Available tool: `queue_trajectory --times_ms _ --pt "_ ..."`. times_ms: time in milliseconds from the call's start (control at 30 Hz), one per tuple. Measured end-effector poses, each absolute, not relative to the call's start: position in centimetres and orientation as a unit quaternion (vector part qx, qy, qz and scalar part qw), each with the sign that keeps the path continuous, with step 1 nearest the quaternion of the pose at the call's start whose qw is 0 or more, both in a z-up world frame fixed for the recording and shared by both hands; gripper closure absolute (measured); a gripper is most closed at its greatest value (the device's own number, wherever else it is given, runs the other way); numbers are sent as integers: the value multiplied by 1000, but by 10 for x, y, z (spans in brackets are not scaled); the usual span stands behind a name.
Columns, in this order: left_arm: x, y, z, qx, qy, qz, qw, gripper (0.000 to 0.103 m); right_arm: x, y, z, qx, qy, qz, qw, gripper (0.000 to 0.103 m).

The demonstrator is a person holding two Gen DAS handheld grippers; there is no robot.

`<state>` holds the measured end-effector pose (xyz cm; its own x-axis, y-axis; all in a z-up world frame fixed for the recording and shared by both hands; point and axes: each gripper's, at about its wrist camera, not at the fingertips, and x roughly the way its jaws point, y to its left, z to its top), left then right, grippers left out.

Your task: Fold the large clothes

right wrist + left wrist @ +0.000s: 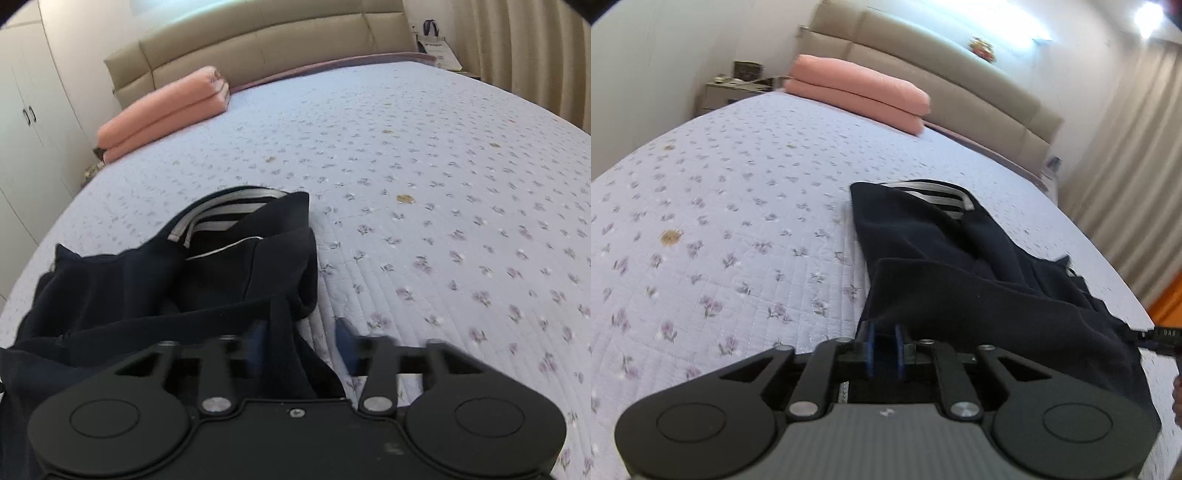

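Note:
A dark navy garment (979,288) with white and grey stripes at its far end lies partly folded on the floral bedspread (720,221). My left gripper (884,349) is shut on the garment's near edge, the dark cloth pinched between its blue pads. In the right wrist view the same garment (207,273) lies at the left. My right gripper (301,345) is open, with a fold of the navy cloth lying between its blurred fingers. The right gripper's tip also shows at the right edge of the left wrist view (1161,338).
Two stacked pink pillows (857,92) lie by the beige headboard (960,81). A nightstand (731,88) stands past the bed's far corner. Curtains (1137,184) hang at the right. White wardrobe doors (29,122) stand left of the bed.

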<state>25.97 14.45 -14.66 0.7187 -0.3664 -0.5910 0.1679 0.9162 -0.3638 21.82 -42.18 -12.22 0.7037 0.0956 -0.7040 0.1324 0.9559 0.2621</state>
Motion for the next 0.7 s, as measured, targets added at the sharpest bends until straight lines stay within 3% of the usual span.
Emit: queue_trajectory --times_ms 33,67,100,133,167,200,300,333,367,400,433,467,600,633,667,700 --pt "262 144 -145 -142 352 -165 910 77 213 -422 -120 152 386 2 910 34" --pt "266 143 -144 -141 359 -187 903 61 210 -422 -120 155 388 9 908 24" --pt "270 140 -142 -135 362 -197 901 53 209 -422 -119 158 389 14 907 24" --pt "272 136 -142 -126 360 -185 906 35 207 -421 -118 160 391 19 906 24" --pt "274 132 -141 -114 352 -166 914 25 208 -420 -118 160 394 20 905 23" --pt "278 130 -142 -105 346 -152 920 25 213 -419 -119 160 398 20 903 23" --pt "295 128 -152 -130 369 -159 907 28 219 -421 -127 158 405 18 900 23" --pt "298 127 -154 -138 374 -168 901 35 220 -422 -130 160 406 19 900 23" --pt "300 123 -155 -136 375 -172 901 51 220 -424 -133 164 407 22 898 22" --pt "299 118 -153 -119 370 -170 905 60 221 -425 -135 169 408 27 897 22" --pt "296 113 -151 -98 361 -167 912 87 223 -426 -138 170 410 30 896 22" --pt "290 106 -147 -71 349 -173 918 91 224 -426 -139 170 412 33 895 22" --pt "274 95 -134 -49 321 -168 931 93 234 -421 -142 160 402 43 901 22" --pt "273 96 -131 -54 319 -168 931 93 235 -418 -142 159 398 49 902 30" --pt "271 97 -129 -59 317 -168 932 93 235 -414 -140 151 396 58 904 75" --pt "269 99 -125 -63 314 -167 933 93 232 -407 -136 129 390 55 910 97"
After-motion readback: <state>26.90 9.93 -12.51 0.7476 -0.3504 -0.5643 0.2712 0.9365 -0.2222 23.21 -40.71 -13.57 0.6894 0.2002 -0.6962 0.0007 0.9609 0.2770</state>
